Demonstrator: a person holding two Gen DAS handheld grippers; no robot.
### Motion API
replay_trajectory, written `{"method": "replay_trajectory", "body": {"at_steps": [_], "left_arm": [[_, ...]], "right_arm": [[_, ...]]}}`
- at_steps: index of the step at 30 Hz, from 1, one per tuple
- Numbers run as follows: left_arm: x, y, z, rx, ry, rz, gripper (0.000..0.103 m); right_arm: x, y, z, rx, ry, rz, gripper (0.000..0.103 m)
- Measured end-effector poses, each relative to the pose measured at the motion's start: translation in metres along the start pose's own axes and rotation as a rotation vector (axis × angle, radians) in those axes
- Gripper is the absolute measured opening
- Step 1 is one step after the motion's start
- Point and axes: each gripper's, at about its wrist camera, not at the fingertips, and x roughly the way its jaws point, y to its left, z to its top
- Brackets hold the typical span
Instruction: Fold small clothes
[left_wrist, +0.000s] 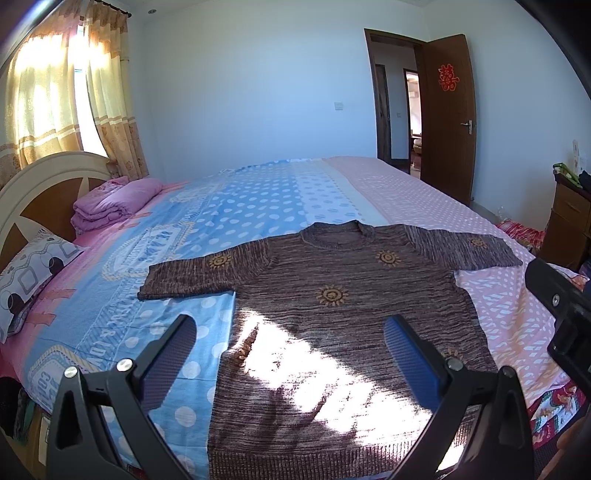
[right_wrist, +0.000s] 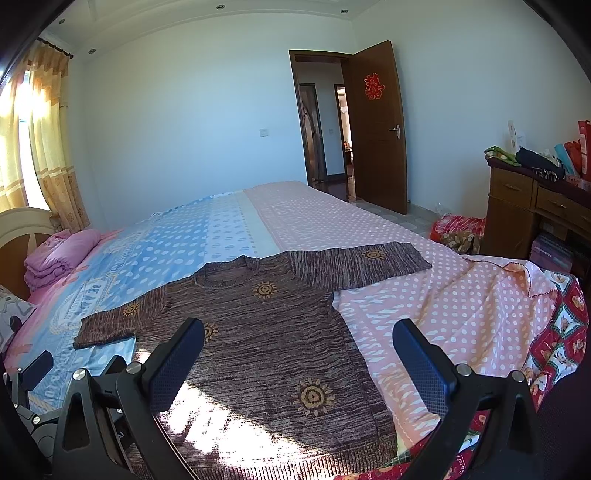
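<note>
Sweater (left_wrist: 332, 314), brown knit with orange sun motifs, lies flat and face up on the bed (left_wrist: 258, 206) in the left wrist view, its hem at the near edge and its collar pointing toward the far edge, both short sleeves spread out to the sides. A bright patch of sunlight falls across its lower half. The left gripper (left_wrist: 290, 354) hangs above the hem with its jaws spread wide and nothing between them; one finger is over the blue dotted sheet, the other over the knit. Part of the right gripper's black frame juts in at the right edge of this view. Toward the headboard (left_wrist: 40, 184) at the bed's left end sit a folded pink blanket (left_wrist: 110, 206) and a patterned pillow (left_wrist: 29, 273), well apart from the sweater. In the right wrist view the sweater (right_wrist: 266, 332) covers the near left part of the bed (right_wrist: 461, 295), and the right gripper (right_wrist: 299, 365) hovers over its right side, fingers wide apart and empty. A red patterned quilt (right_wrist: 557, 332) drapes over the bed's near right corner. Beyond it stand a cluttered wooden dresser (right_wrist: 517, 206) and an open brown door (right_wrist: 376, 129).
</note>
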Motion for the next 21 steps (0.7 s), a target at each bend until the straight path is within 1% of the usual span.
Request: {"method": "replay_trajectory", "body": {"at_steps": [21], "left_arm": [[0.0006, 0.0005, 0.0000, -0.003, 0.006, -0.004, 0.103]], "right_arm": [[0.0035, 0.0013, -0.0008, -0.001, 0.015, 0.001, 0.102]]}}
